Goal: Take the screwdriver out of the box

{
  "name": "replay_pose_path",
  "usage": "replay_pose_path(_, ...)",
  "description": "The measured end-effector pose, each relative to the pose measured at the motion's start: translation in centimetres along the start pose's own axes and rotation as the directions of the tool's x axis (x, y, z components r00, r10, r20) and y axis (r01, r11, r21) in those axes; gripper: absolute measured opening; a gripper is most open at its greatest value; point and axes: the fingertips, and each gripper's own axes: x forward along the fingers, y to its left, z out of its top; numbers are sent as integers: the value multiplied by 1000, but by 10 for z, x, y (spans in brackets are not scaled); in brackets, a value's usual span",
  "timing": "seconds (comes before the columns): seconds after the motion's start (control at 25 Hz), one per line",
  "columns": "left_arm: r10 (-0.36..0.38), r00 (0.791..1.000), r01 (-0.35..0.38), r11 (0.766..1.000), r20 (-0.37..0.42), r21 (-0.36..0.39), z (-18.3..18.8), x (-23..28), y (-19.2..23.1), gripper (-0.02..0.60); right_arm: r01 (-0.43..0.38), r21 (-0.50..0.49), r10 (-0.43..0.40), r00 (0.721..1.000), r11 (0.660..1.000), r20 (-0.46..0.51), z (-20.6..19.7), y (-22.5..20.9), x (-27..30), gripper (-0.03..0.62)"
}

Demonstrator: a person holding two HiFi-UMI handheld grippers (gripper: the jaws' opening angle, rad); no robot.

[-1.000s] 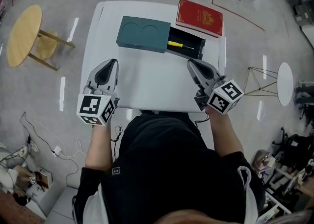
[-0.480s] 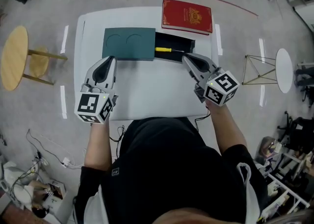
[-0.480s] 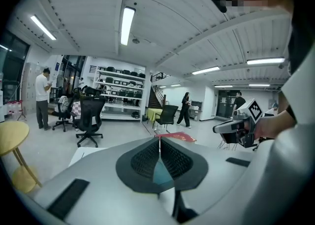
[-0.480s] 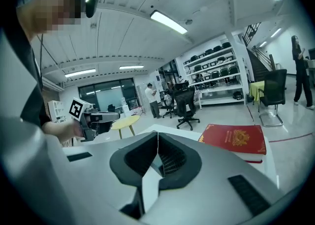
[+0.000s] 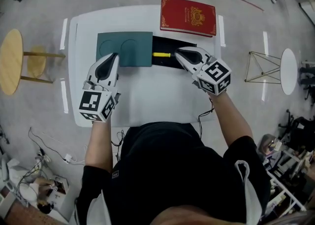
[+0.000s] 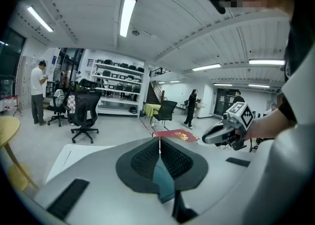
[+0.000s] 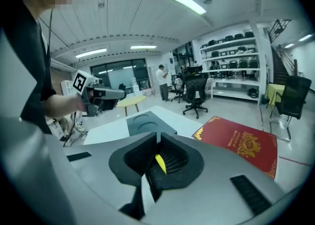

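Observation:
A teal box (image 5: 123,48) lies at the back of the white table (image 5: 147,96), its black tray (image 5: 170,56) slid out to the right. In the tray lies the screwdriver (image 5: 161,54) with its yellow handle. My right gripper (image 5: 178,51) hovers over the tray just right of the handle, jaws shut with nothing between them; the yellow handle (image 7: 160,163) shows through the slit beyond my right gripper (image 7: 157,140). My left gripper (image 5: 114,56) is shut at the teal box's near edge. The teal box (image 6: 163,182) shows below my left gripper (image 6: 159,143).
A red book (image 5: 188,16) lies behind the tray at the table's far edge. A round yellow side table (image 5: 11,61) stands on the floor at the left. A wire stand (image 5: 258,69) and a small white round table (image 5: 288,71) are at the right.
Both grippers have moved forward across the table to the box. The right one has dropped over the black tray beside the screwdriver; the left has reached the teal box's near edge.

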Motion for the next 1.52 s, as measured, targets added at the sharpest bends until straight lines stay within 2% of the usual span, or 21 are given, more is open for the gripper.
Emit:
replay_pose_path(0.16, -4, 1000, 4, 1000, -24, -14, -10, 17, 3, 21, -77, -110, 60, 987, 991, -148, -25, -4, 26, 34)
replay_pose_path(0.32, -11, 999, 10, 1000, -36, -25, -14, 30, 4, 21, -146, -169, 95, 956, 975, -277, -46, -4, 43, 39)
replay_pose_path(0.4, -15, 999, 14, 999, -40, -29, -17, 34, 3, 21, -164, -178, 101, 942, 970, -319, -57, -5, 49, 94)
replay_pose_path(0.68, -21, 998, 18, 998, -56, -53, -29, 39, 4, 21, -180, -187, 95, 916, 966, -389, -78, -15, 59, 98)
replay_pose_path(1.0, -9, 998, 4, 997, -66, -79, -45, 37, 9, 21, -241, -239, 103, 873, 941, -478, -106, -17, 74, 114)
replay_pose_path(1.16, -1, 998, -5, 996, -68, -88, -49, 32, 10, 21, -249, -284, 66, 846, 926, -528, -115, -21, 78, 118)
replay_pose_path(1.32, 8, 998, -14, 996, -68, -90, -52, 24, 12, 21, -267, -289, 56, 816, 919, -575, -124, -20, 82, 126)
replay_pose_path(1.52, 33, 997, -39, 995, -64, -92, -53, 6, 15, 21, -256, -317, 1, 779, 913, -626, -133, -21, 86, 126)
